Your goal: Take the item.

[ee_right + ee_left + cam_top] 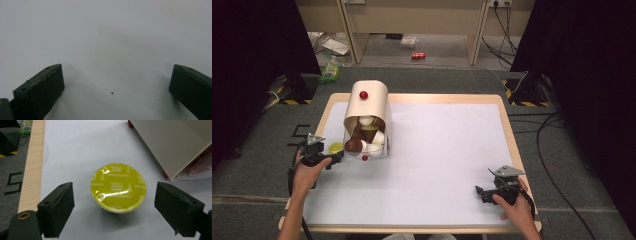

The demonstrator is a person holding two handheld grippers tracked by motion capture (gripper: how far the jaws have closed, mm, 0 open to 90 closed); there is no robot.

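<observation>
Capsule point(118, 187), yellow foil lid up, sits on the white mat point(442, 150) between the jaws of the left gripper point(113, 212), near the mat's left edge.

Order by size:

Table point(507, 125): light wood rim, white mat covering almost all of the top.

Dispenser point(368, 112): cream curved hood at the mat's back left, open mouth facing the person. A red knob point(363, 95) sits on its top. Brown, white and pale-green capsules are piled inside; a second small red ball point(365, 158) lies at its front lip. In the left gripper view its cream wall point(172, 145) slants across the upper right, close to the yellow capsule but apart from it.

Left gripper point(319, 154): held in the left hand point(307, 175) just left of the dispenser mouth. Jaws stand wide, one on each side of the capsule, with mat visible in both gaps; pads do not touch it.

Right gripper point(492, 192): in the right hand point(517, 210) at the mat's front right, well apart from everything else. Jaws spread wide over bare mat point(107, 50), nothing between them.

Capsule lid writing: "CAPPUCCINO" repeated in rows across the foil, with small triangular marks; glare crosses the middle. No other brand readable.
</observation>
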